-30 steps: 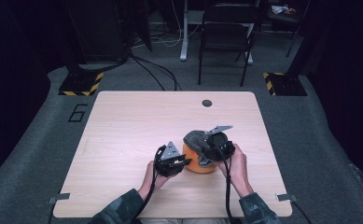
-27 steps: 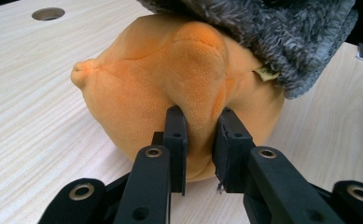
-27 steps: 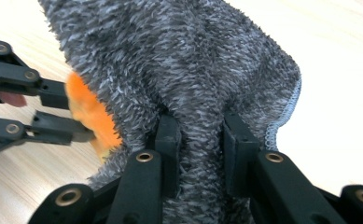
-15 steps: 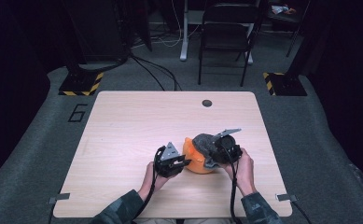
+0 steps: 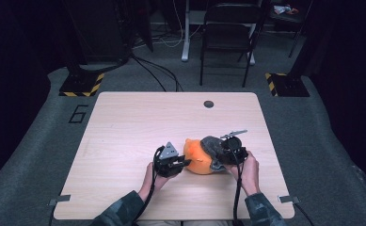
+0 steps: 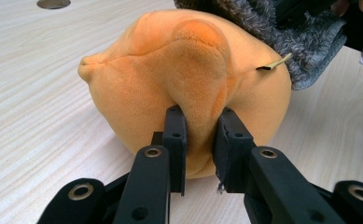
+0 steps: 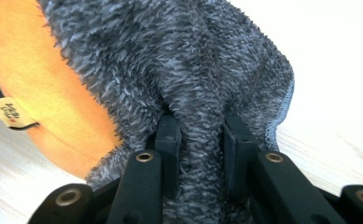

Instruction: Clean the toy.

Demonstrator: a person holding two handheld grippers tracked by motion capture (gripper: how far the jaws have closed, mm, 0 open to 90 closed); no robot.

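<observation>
Lower and nearer me than a second ago, my right claw (image 5: 224,154) drags the grey cloth (image 7: 179,70) down over the orange plush (image 6: 184,88), clenched on a fold of it. My left claw (image 5: 183,163) has not shifted; it pinches a ridge of the plush. Both sit on the table (image 5: 124,127), near its front edge, between my hands, the cloth draped over the plush's right side.

Pretty dim room, grey carpeted floor (image 5: 312,141) around a pale wooden counter (image 5: 138,122). Behind it there's a black folding metal chair (image 5: 230,37), some loose black cables (image 5: 157,70), and yellow-and-black striped stand bases (image 5: 79,87).
</observation>
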